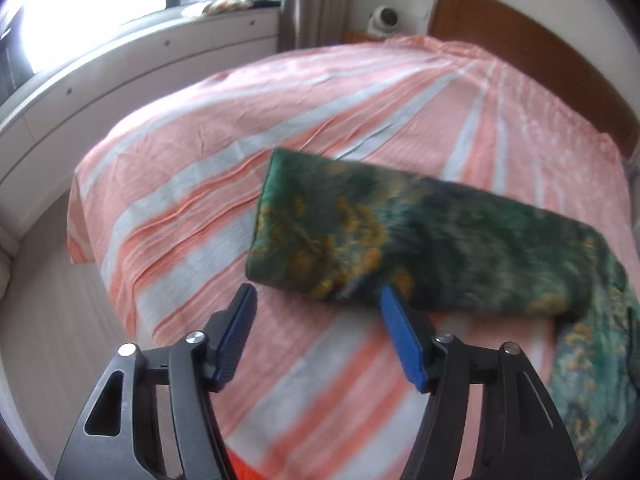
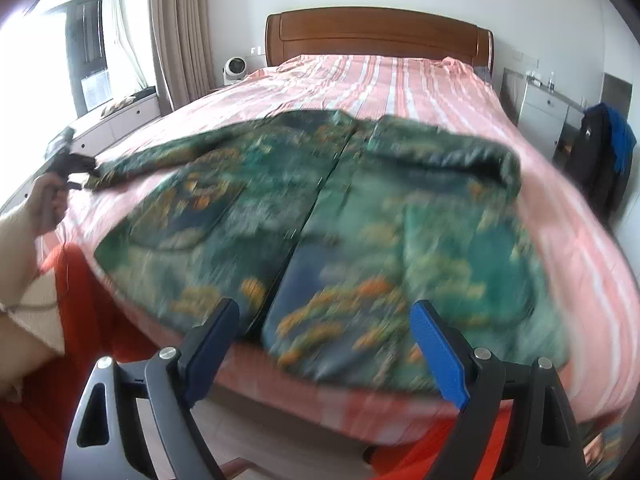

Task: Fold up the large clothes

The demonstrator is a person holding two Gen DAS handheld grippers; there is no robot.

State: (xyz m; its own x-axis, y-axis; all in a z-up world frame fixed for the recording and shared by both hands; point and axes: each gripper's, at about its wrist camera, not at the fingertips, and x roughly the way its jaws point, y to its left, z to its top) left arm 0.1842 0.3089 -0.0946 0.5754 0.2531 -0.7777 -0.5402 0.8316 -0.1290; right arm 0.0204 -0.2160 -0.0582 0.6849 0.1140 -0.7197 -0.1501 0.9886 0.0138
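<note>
Right gripper (image 2: 324,320): jaws apart, empty, above hem of green patterned jacket (image 2: 320,216) spread on striped bed (image 2: 400,80). Left gripper (image 1: 318,300): jaws apart, empty, beside jacket sleeve (image 1: 400,232).

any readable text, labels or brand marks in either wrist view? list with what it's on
None readable in either view.
Green patterned jacket: printed pattern only, motion-blurred, no lettering visible.
Striped bedsheet: stripes only.
White fan by the headboard: any marking too small to read.
</note>
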